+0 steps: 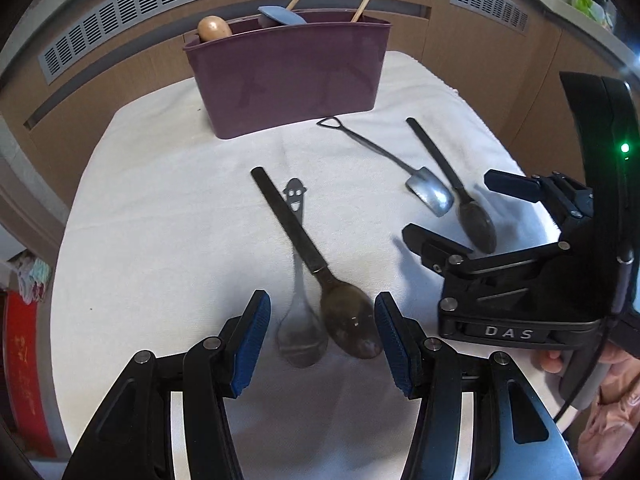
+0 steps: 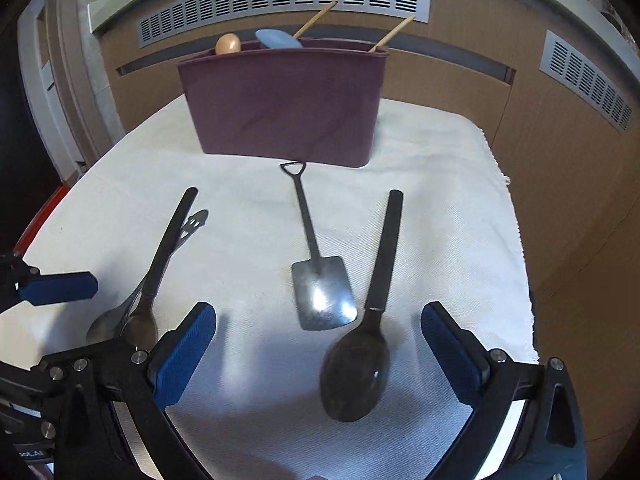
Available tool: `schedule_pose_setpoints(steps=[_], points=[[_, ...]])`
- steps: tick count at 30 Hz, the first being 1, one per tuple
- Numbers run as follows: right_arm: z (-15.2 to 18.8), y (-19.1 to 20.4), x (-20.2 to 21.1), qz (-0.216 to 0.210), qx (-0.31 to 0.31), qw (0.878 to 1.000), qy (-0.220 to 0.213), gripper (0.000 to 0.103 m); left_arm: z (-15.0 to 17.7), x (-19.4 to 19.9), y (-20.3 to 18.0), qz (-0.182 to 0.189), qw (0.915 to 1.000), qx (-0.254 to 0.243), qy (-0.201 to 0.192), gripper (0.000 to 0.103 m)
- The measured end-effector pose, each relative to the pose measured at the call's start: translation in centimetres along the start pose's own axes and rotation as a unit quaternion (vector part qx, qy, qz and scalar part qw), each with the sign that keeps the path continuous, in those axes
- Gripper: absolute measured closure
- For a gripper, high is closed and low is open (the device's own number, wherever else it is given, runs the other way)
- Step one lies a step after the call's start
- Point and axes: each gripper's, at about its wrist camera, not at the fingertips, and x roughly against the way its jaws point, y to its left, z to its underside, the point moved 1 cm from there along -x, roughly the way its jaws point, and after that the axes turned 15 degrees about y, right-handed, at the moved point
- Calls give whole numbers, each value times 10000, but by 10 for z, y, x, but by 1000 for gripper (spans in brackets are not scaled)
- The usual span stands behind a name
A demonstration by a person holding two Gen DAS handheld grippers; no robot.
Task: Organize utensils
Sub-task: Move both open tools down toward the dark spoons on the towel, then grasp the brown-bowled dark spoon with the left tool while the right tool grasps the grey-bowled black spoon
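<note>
On the white-clothed table (image 2: 460, 184), in front of the maroon caddy (image 2: 280, 108), four loose utensils wait for you, and the trouble lies in how two of them overlap. Your left hand-held gripper (image 1: 320, 336) hangs over the bowls of the black-handled spoon (image 1: 308, 264) and the smiley-handled spoon (image 1: 298, 280), whose handles cross and whose bowls lie side by side. If you close from here you could pinch both at once, or lift one and drag the other across the cloth. Your right hand-held gripper (image 2: 316, 360) straddles the other dark spoon (image 2: 360, 360), with the shovel-shaped spoon (image 2: 320, 292) just beside it, so a crooked descent could nudge the shovel blade. Bowls are also smooth and curved, so I judge a grip there likely to slip. Both hand-held grippers are released and hold nothing: the left stands about half open, the right nearly as wide as it goes, and neither set of pads seems to touch metal, though the fisheye makes the height hard to read. Some utensils already stand in the caddy.
</note>
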Motion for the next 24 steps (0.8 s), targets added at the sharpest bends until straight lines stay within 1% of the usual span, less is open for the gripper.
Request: schedule_pose_setpoints(steps=[5,8,9,11,16,17,18,20,21,22,23,24], points=[[4,7,-3,-317,37,9992,228,11,1,-6,15,-226,9997,116,56,47],[10,13,0,-411,76,9988,264,14,3,-8,25,-534,9984,195,71,47],[12,14,1,-502,80,9983,288,15,4,-8,29,-567,9981,243,62,47],[16,15,4,-655,92,9974,300,15,6,-6,39,-481,9981,378,17,47],[29,18,13,-927,378,9942,399,15,13,4,64,-281,9967,748,-135,47],[30,17,15,-882,392,9946,387,16,13,7,69,-227,9962,817,-173,47],[30,13,19,-645,332,9969,316,16,14,9,72,-179,9960,857,-195,47],[27,4,25,44,215,9997,81,14,14,15,78,-24,9955,912,-259,45],[24,1,28,381,198,9991,-19,10,14,18,80,61,9956,884,-301,44],[22,-2,30,611,198,9979,-92,8,14,20,79,94,9958,854,-322,41],[18,-6,32,735,206,9969,-171,5,13,22,79,113,9961,804,-353,40],[16,-7,34,698,220,9971,-202,2,13,22,78,121,9962,771,-375,40]])
